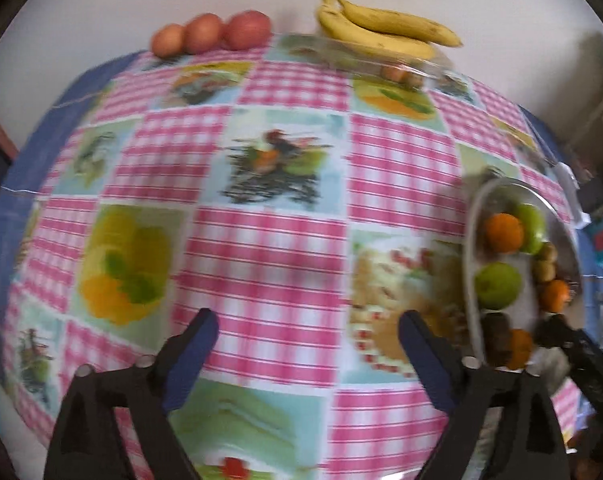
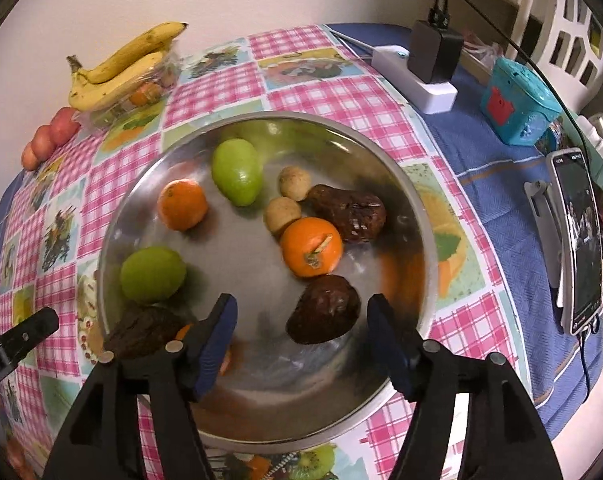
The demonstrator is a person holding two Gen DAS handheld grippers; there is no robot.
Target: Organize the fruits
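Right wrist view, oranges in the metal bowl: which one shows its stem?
The orange right of the bowl's centre, touching a small tan fruit, with its stem up. The other clearly visible orange, further left, shows only plain peel.

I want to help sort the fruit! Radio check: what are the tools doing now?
Both tools open, empty: left over bare tablecloth, right over metal bowl. Dark avocado just beyond right tool. Bananas at far edge. Nothing in the way.

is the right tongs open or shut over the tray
Open. The right tongs stand apart above the tray, with a dark avocado lying between them, and neither pad touches it.
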